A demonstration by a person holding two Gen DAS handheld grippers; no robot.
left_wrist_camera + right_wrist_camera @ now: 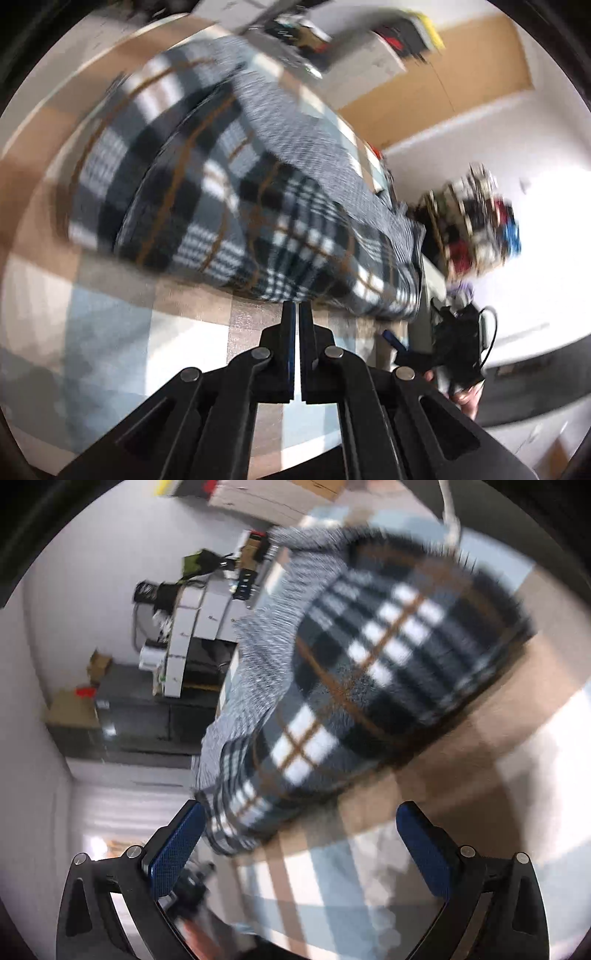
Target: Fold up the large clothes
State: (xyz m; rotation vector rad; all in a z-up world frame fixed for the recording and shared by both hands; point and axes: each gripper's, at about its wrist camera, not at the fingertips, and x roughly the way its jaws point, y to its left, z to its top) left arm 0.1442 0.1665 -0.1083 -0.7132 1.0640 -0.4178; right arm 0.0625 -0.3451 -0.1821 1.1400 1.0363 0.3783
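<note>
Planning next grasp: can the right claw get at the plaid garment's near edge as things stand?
Probably yes: the right claw is open, nothing held, and the plaid garment has its near corner just ahead with nothing between.

The left tool (296,308) is black, with linked arms joined by round silver rivets and slim blue pads. The right tool (299,816) matches: black frame, silver rivets, textured blue pads (177,843).
</note>
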